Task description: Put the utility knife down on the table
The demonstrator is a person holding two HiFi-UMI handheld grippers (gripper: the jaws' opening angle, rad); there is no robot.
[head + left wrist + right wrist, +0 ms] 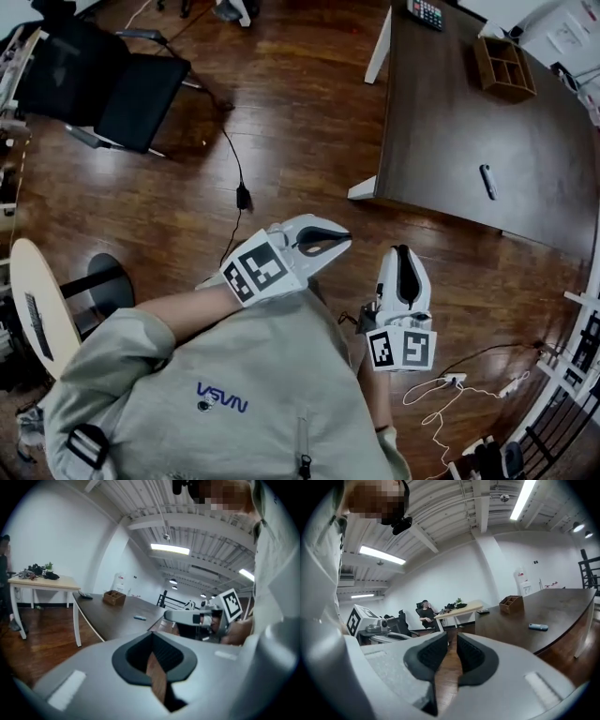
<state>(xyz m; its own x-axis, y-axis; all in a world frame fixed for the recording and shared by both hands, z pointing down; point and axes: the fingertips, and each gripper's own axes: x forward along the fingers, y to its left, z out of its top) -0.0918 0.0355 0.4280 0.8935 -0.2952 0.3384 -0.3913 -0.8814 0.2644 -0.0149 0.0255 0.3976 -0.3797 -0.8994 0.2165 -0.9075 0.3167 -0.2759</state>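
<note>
The utility knife lies alone on the dark brown table, well ahead of both grippers; it also shows as a small bluish bar in the left gripper view and the right gripper view. Both grippers hang over the wooden floor, close to my chest and short of the table's near corner. My left gripper has its tips together and holds nothing. My right gripper stands partly open, with a narrow gap between its black pads and only floor showing through.
A wooden organizer box and a calculator sit at the table's far end. A black office chair stands far left and a cable with an adapter crosses the floor. A power strip lies at right. A seated person is at a pale desk.
</note>
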